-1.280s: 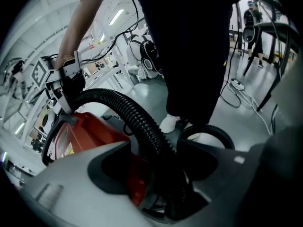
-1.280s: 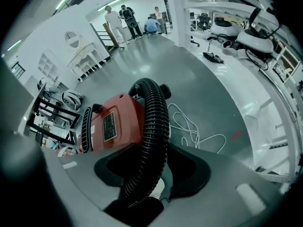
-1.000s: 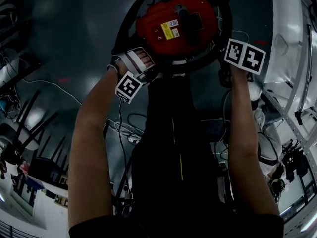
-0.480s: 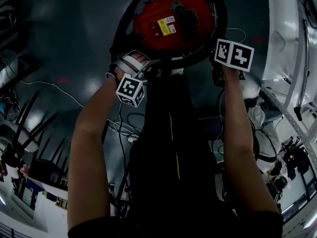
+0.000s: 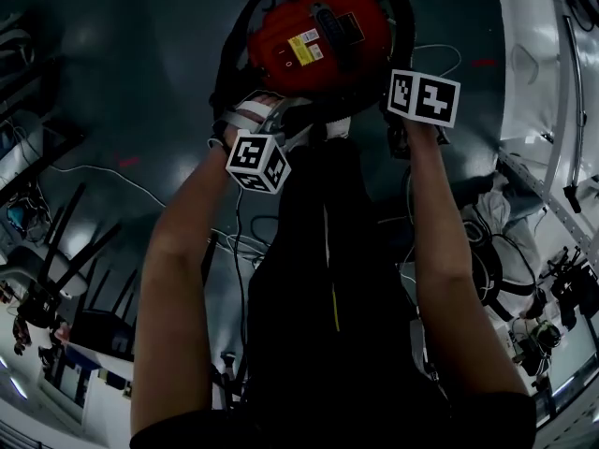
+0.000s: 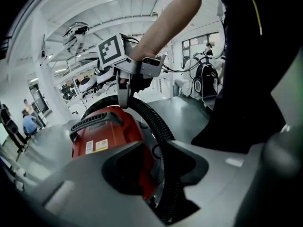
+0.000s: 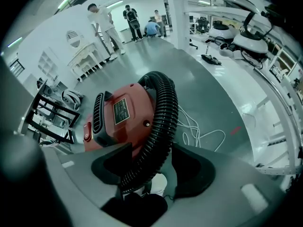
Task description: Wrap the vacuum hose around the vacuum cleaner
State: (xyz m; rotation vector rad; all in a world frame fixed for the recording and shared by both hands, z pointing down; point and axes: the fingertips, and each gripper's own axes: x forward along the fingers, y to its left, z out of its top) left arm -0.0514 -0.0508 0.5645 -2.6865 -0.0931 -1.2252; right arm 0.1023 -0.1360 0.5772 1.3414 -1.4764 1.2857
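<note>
Vacuum cleaner [image 5: 314, 40] shifted up-frame; glossy grey floor [image 5: 140, 82], white cable [image 7: 199, 126] beside.

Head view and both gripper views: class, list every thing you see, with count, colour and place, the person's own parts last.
vacuum cleaner: one, red, on the floor ahead
vacuum hose: one, black, looped round the cleaner
cable: one, white, loose on floor beside cleaner
people: several, far background
left gripper: one, grey, jaws closing with hose between them
right gripper: one, grey, hose between its jaws
arms: two, bare, reaching forward
</note>
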